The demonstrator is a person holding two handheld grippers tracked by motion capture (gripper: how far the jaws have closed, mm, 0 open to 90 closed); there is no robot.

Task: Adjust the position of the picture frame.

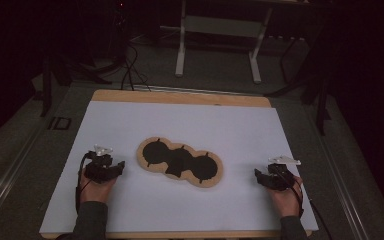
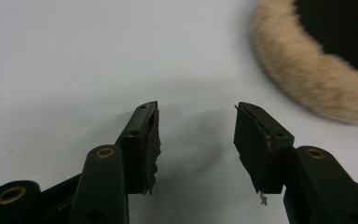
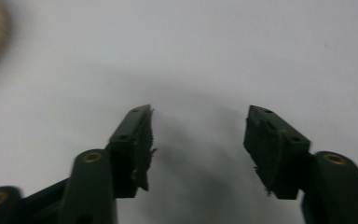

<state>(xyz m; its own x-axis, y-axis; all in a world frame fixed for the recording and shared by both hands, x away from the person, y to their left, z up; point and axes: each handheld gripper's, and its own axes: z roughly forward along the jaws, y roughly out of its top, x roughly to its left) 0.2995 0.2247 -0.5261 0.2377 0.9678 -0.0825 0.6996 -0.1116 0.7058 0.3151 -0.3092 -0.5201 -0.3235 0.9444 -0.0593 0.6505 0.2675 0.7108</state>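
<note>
Both grippers sit with fingers spread wide, holding nothing. The fuzzy mat (image 1: 180,162) lies between the left gripper (image 1: 121,165) and the right gripper (image 1: 256,173). A soft, floppy edge could slip out if pinched too lightly.

Dim lab — white-topped bench (image 1: 130,125), floor cables (image 1: 129,70)

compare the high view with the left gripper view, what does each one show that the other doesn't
High view alone: the whole three-lobed furry piece with black centres, both hands, the right claw, the wooden table edge and a metal stand behind. Left gripper view alone: the worn, frayed pads up close, and the tan fur's texture. Both: the left claw open and holding nothing, the white sheet and the furry piece close by.
</note>
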